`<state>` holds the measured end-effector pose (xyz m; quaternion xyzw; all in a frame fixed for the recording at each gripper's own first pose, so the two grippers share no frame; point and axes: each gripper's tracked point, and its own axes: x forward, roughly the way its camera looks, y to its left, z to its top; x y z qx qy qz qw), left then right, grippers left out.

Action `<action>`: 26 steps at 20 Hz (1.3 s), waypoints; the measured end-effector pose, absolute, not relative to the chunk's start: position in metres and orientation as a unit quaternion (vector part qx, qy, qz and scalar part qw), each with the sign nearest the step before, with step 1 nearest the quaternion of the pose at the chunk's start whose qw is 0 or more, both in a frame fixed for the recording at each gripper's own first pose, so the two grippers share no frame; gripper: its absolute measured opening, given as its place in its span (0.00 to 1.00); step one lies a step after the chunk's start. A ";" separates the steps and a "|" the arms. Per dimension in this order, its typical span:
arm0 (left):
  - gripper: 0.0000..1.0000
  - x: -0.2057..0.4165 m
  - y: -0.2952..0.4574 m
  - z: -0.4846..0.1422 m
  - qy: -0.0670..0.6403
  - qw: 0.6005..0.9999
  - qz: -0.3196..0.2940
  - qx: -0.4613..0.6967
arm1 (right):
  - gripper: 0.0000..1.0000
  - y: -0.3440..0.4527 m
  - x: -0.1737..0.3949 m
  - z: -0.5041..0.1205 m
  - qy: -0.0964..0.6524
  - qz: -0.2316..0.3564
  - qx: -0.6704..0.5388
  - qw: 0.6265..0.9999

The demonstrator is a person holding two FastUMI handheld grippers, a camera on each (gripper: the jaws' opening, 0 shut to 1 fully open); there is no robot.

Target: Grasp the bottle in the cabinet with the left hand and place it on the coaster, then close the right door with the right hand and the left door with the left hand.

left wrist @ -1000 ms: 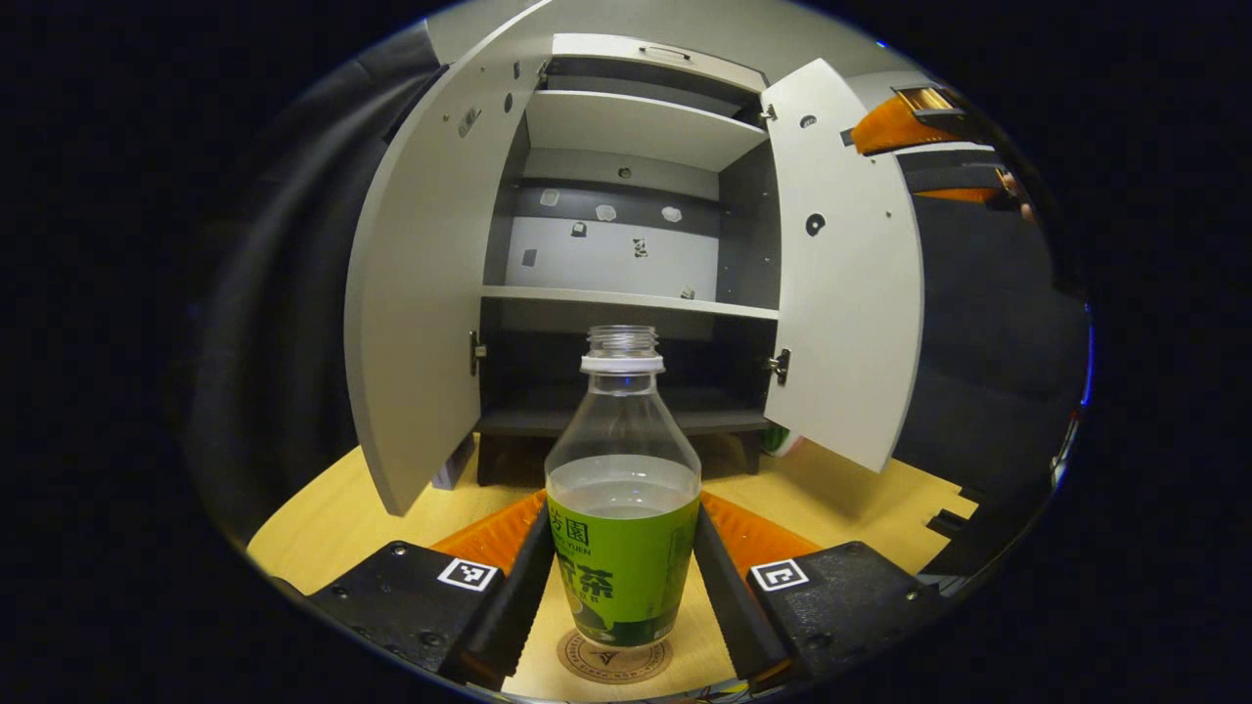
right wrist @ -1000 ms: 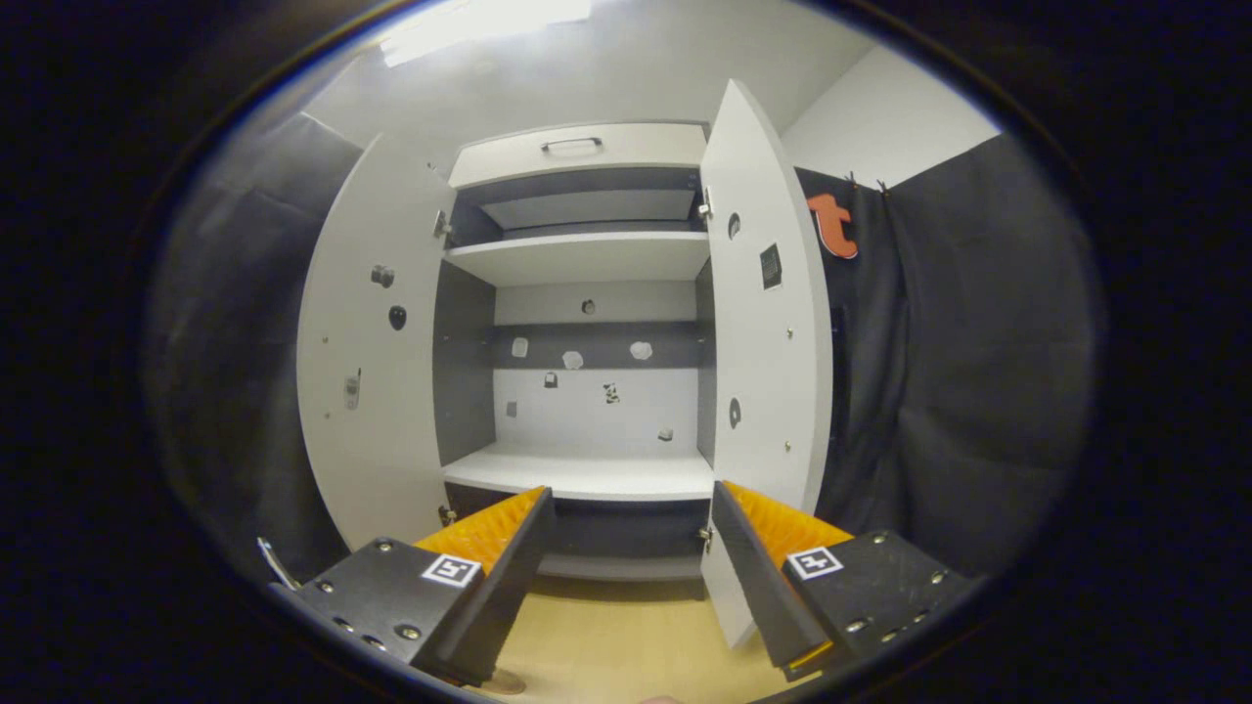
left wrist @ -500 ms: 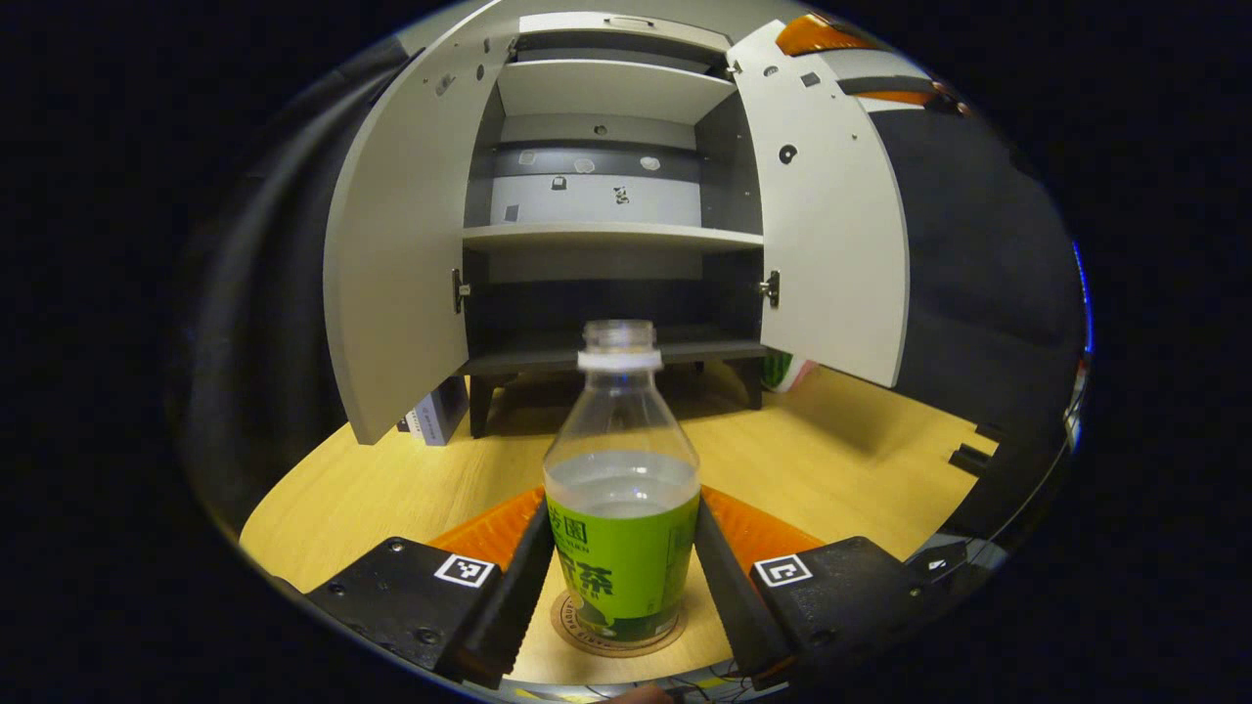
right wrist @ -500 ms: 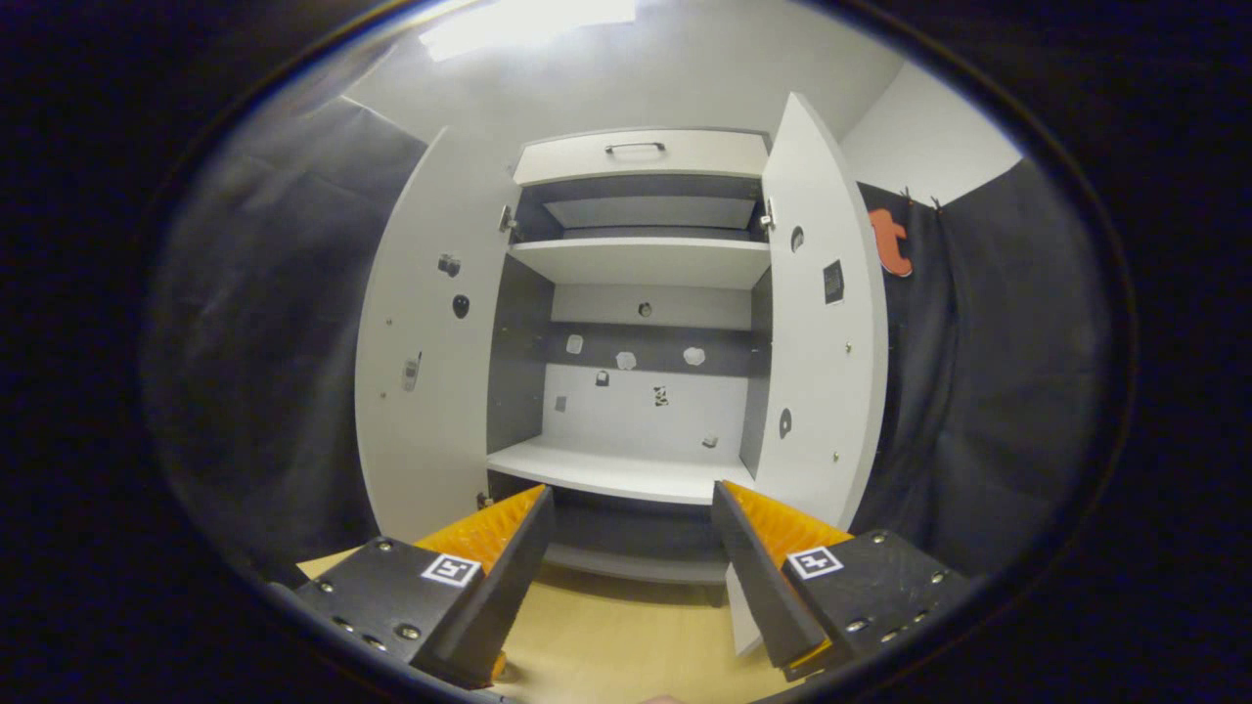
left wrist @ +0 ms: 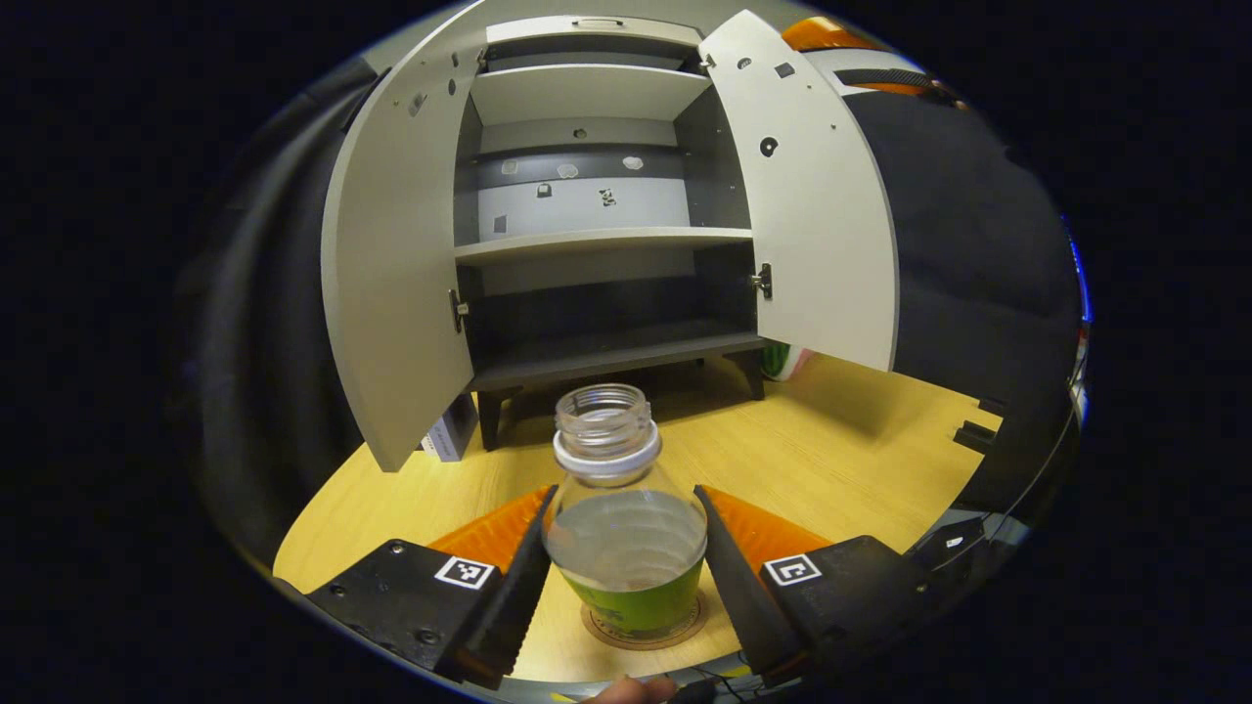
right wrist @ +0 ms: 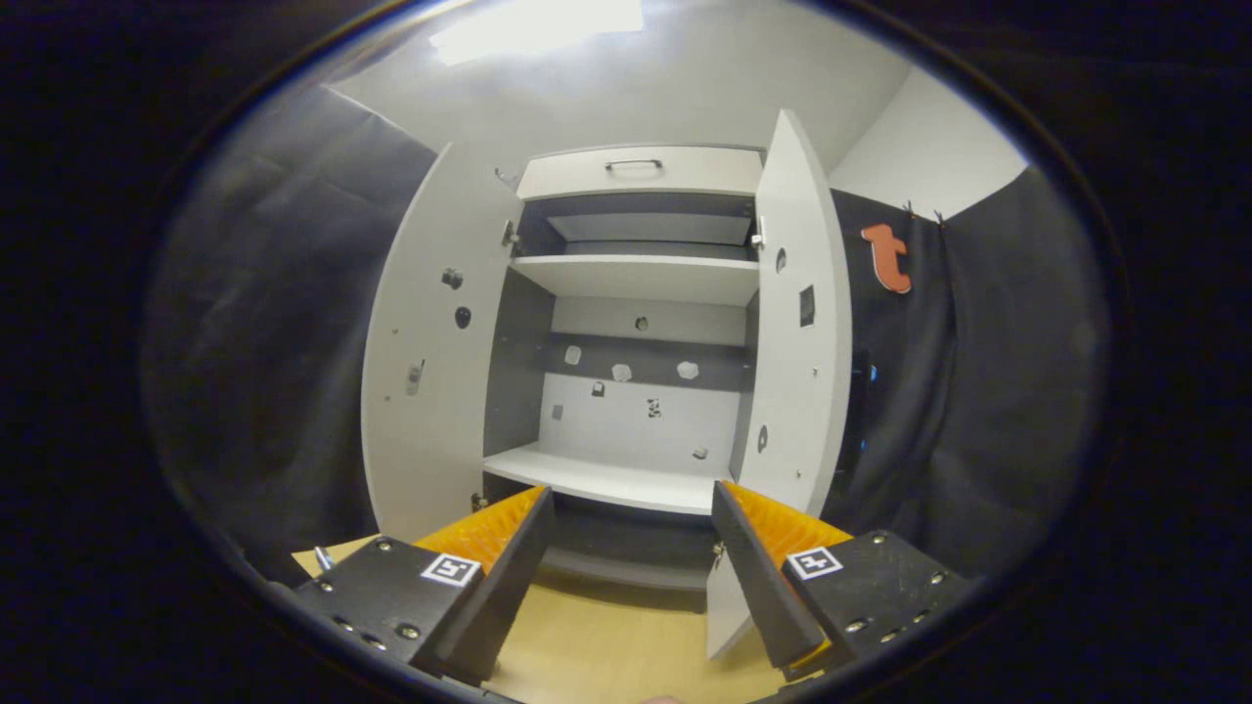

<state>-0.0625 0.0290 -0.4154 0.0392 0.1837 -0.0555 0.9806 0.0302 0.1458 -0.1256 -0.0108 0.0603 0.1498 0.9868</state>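
Wood tabletop (left wrist: 841, 469), cabinet (left wrist: 587, 196) behind, both doors open. Bottle (left wrist: 626, 548) out of cabinet, standing upright on coaster (left wrist: 599, 626): placement looks done. Left: release, then right door (right wrist: 797, 391), left door (right wrist: 430, 391). Left gripper (left wrist: 626, 567) fingers flank bottle; contact or small gap, cannot tell. Right gripper (right wrist: 631, 557) spread wide, holding nothing, facing cabinet.

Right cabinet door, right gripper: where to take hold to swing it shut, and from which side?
Judging from the right gripper view, go for the right door's free vertical edge, low down. It stands open, nearly edge-on to the right gripper, a thin flat panel; no handle shows on the visible face. Come from its outer face, on the cloth wall side, and push toward the cabinet. The jaws stand open and empty.
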 end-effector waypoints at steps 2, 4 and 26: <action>0.85 -0.061 0.030 -0.398 0.179 0.982 -0.052 0.042 | 0.98 0.131 0.028 -0.124 0.058 0.138 -0.009 0.989; 0.86 -0.059 0.027 -0.370 0.161 0.984 -0.056 0.041 | 0.98 0.117 0.023 -0.122 0.055 0.131 -0.006 0.990; 0.98 -0.042 0.076 -0.078 0.056 0.998 -0.027 -0.004 | 0.98 -0.114 0.069 -0.110 0.045 -0.023 -0.074 0.996</action>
